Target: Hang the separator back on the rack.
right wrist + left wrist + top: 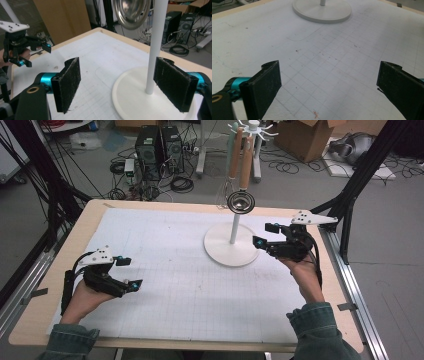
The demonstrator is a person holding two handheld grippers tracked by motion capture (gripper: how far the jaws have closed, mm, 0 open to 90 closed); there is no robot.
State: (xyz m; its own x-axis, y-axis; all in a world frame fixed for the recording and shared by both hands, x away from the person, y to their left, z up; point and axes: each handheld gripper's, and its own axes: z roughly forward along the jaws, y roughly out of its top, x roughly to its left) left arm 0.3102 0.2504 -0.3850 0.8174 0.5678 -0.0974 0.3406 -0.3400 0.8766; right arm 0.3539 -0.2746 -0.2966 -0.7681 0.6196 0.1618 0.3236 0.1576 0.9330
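Observation:
A white utensil stand (231, 251) with a round base and thin pole stands on the gridded mat, right of centre. From its top hang a metal ladle (241, 200) with a wooden handle and a whisk (224, 195). My right gripper (264, 234) hovers at the base's right rim, open, pointing toward the pole. In the right gripper view the pole (156, 45) rises beyond the open right gripper (120, 83), near its right pad, and the ladle bowl (132, 11) hangs above. My left gripper (131, 272) rests open over the mat at the left, and the left gripper (329, 82) has nothing between its pads.
The white gridded mat (175, 285) covers most of the wooden table (95, 207). Beyond the far edge are computer towers (160, 150), floor cables and a cardboard box (305, 137). A black frame strut (357, 180) stands at the table's right rear corner.

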